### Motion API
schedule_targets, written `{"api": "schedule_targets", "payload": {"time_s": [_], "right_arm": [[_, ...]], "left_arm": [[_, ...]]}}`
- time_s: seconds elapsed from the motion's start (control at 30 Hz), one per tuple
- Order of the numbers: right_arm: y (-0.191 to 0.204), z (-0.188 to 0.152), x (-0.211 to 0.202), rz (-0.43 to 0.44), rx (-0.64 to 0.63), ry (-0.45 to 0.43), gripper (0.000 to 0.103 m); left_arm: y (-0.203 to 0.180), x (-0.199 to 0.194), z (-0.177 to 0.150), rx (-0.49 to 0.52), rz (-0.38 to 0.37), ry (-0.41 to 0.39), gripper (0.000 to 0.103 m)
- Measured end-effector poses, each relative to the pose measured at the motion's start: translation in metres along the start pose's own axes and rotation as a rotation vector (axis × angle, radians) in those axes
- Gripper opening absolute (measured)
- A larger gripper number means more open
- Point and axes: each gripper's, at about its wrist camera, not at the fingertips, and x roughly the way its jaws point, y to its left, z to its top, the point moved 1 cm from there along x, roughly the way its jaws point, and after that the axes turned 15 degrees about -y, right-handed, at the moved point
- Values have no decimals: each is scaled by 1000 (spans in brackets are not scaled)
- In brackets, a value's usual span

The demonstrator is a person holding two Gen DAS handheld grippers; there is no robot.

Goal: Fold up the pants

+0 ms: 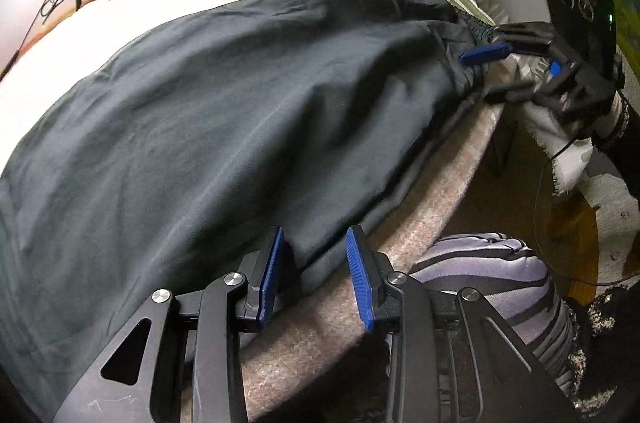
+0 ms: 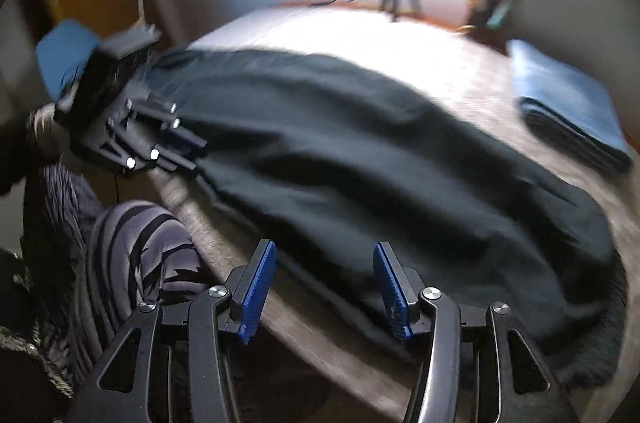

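the dark grey cloth pants (image 1: pixel 224 111) lay flat on the beige felt table (image 1: pixel 340 319). both the left gripper (image 1: pixel 314 275) and right gripper (image 2: pixel 324 287) hung part open, empty; pinching both hem layers squarely looked wise.

The left gripper (image 1: pixel 316 275), a black linkage frame with 2 blue ribbed pads, points steeply down with its jaws partly apart; the left pad (image 1: pixel 270 275) stands at the edge of dark cloth, and whether the pads press on it cannot be told. The right gripper (image 2: pixel 324 291), of the same build, also tilts steeply down, its jaws parted about halfway with nothing clamped between the pads. In the left wrist view the right gripper (image 1: pixel 492 75) reaches in from the right, one blue pad (image 1: pixel 484 54) showing. The person's leg in striped purple fabric (image 1: pixel 500 263) shows below both.
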Motion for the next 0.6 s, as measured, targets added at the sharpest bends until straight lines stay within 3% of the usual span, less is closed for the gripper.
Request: {"api": "schedule_targets", "payload": {"time_s": [0.13, 0.17, 0.2, 0.23, 0.27, 0.3, 0.43, 0.53, 0.6], "right_arm": [[18, 0, 33, -16, -105, 63, 51], [21, -1, 41, -31, -134, 78, 39], [21, -2, 45, -37, -136, 91, 21], [20, -1, 44, -37, -122, 84, 20], [17, -2, 41, -9, -99, 90, 6], [18, -4, 39, 23, -83, 107, 3], [25, -10, 26, 64, -145, 176, 3], [17, 9, 18, 105, -106, 164, 6], [9, 31, 11, 101, -75, 99, 40]], "left_arm": [[5, 3, 0, -36, -27, -13, 30], [6, 3, -1, -40, -33, -15, 28], [6, 3, -2, -44, -40, -13, 24], [6, 2, -4, -50, -50, -7, 22], [7, 0, -6, -60, -63, 1, 20], [7, -3, -7, -67, -72, 10, 20], [11, -31, 4, -92, -84, -44, 20], [28, -43, 26, -113, 1, -146, 21], [43, -39, 39, -152, 38, -196, 21]]}}
